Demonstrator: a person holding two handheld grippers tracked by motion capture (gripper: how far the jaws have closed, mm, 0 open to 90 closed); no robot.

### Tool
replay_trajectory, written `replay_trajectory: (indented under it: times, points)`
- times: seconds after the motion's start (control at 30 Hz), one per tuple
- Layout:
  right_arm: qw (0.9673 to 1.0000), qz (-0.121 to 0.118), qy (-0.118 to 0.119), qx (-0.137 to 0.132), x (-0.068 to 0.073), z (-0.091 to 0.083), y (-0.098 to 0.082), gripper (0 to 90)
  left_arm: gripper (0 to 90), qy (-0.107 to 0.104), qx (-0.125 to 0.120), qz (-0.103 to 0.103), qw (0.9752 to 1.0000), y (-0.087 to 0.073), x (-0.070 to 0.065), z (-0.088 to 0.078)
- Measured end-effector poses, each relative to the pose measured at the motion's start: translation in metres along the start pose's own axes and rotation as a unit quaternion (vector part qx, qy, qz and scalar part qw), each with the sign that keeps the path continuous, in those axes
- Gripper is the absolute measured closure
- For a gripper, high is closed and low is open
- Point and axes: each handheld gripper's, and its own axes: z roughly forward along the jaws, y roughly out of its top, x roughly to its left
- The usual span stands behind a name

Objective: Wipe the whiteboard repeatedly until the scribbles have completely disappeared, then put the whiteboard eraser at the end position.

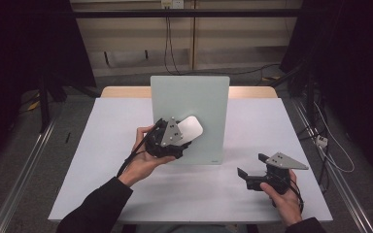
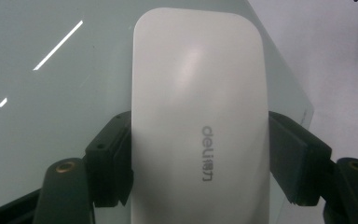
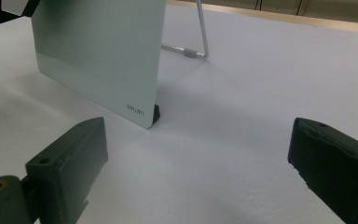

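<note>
Nearest us, we are holding the right gripper (image 1: 251, 171) low over the white table (image 1: 102, 160), its jaws standing wide apart with nothing between them. Farther out, our left gripper (image 1: 184, 137) is clamping a white eraser (image 2: 199, 116) by its sides, pressing it flat against the upright glass board (image 1: 194, 97).
</note>
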Motion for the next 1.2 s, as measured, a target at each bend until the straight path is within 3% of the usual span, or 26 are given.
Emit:
replay_trajectory:
  times: [0.4, 0.63, 0.93, 1.2]
  points:
    - [1.0, 0.001, 0.002, 0.004, 0.001, 0.002, 0.001, 4.5, 30.8, -0.012, -0.006, -0.01, 0.9999, 0.001, -0.003, -0.006]
    - [1.0, 0.001, 0.002, 0.004, 0.0, 0.004, 0.001, 4.5, 30.9, -0.032, -0.008, -0.029, 0.999, 0.0, 0.0, -0.011]
    - [1.0, 0.003, 0.003, 0.002, 0.001, 0.002, 0.001, 4.5, 30.9, -0.055, -0.013, -0.047, 0.9973, -0.001, 0.001, -0.019]
    - [1.0, 0.002, 0.004, 0.002, 0.0, 0.004, 0.001, 4.6, 30.9, -0.094, -0.007, -0.063, 0.9935, -0.006, 0.002, -0.021]
